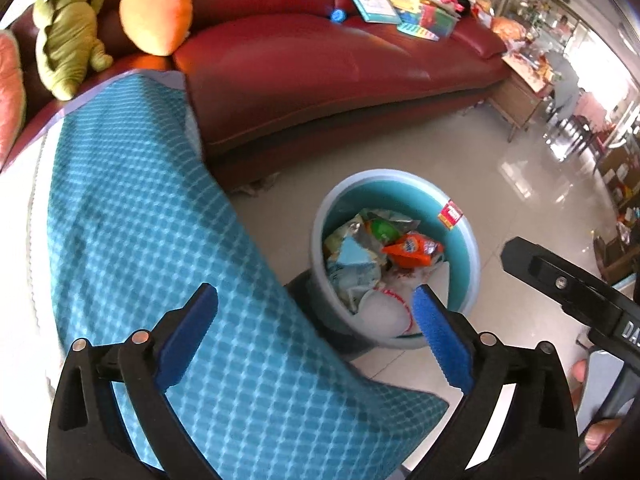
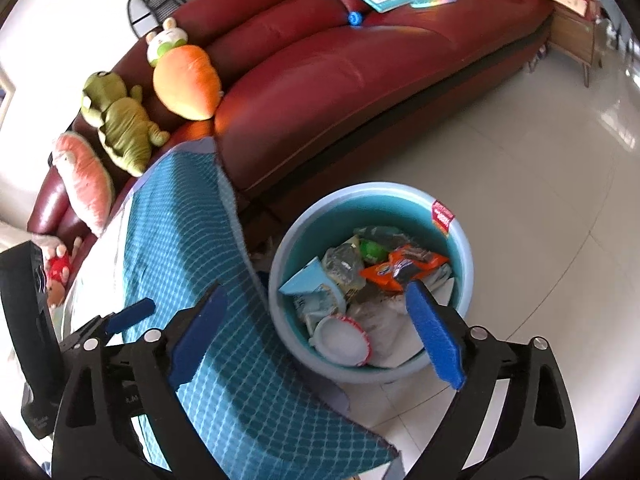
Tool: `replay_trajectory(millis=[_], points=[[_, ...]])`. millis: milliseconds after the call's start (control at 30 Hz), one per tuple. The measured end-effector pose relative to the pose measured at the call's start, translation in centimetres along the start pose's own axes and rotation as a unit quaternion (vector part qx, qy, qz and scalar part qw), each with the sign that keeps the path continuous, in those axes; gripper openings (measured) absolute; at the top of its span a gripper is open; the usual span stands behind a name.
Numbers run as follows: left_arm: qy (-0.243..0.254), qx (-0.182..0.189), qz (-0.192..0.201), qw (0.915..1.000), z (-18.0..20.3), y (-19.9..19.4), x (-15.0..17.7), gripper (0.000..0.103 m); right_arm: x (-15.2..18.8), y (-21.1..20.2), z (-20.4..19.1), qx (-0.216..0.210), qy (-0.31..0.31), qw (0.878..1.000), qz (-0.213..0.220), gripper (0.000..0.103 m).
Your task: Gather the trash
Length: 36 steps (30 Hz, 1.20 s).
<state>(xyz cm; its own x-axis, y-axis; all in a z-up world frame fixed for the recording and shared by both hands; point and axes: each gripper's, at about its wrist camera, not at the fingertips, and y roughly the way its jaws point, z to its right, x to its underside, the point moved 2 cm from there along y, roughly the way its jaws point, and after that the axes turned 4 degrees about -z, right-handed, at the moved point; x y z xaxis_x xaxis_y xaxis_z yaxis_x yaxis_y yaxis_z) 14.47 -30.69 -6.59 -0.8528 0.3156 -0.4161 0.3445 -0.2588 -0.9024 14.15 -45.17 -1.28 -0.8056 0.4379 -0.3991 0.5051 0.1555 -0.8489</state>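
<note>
Trash bin [image 2: 370, 280] sat on the floor [image 2: 540, 200] just ahead of both tongs, full of wrappers: orange packet [image 2: 404, 266], white cup lid [image 2: 340, 338], light-blue carton piece [image 2: 304, 280]. Teal checked cloth [image 2: 192, 264] draped over a table edge, touching the bin's left side. Red sofa [image 2: 360, 72] behind, with carrot plush [image 2: 186, 82] and green plush [image 2: 120, 120]. Left gripper [image 1: 316, 340] and right gripper [image 2: 316, 332] both had fingers wide apart, holding nothing, hovering over cloth and bin rim.
</note>
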Motion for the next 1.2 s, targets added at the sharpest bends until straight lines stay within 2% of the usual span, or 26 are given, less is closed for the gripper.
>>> replay_trajectory(millis=[100, 433, 800, 1200], points=[[-0.006, -0.010, 0.002, 0.9999, -1.2, -1.2, 0.9, 0.098, 0.7, -0.8, -1.1, 0.001, -0.015, 1.000, -0.002, 0.096], [-0.024, -0.022, 0.006, 0.9995, -4.1, -4.3, 3.8, 0.099, 3.5, -3.1, -3.8, 0.050, -0.050, 0.997, -0.006, 0.096], [-0.034, -0.024, 0.027, 0.9988, -5.6, -7.3, 6.5, 0.099, 6.4, -4.9, -5.8, 0.081, -0.087, 0.993, -0.012, 0.096], [-0.049, -0.027, 0.043, 0.9975, -6.7, -9.0, 7.0, 0.099, 7.1, -5.6, -7.6, 0.092, -0.113, 0.989, -0.012, 0.096]])
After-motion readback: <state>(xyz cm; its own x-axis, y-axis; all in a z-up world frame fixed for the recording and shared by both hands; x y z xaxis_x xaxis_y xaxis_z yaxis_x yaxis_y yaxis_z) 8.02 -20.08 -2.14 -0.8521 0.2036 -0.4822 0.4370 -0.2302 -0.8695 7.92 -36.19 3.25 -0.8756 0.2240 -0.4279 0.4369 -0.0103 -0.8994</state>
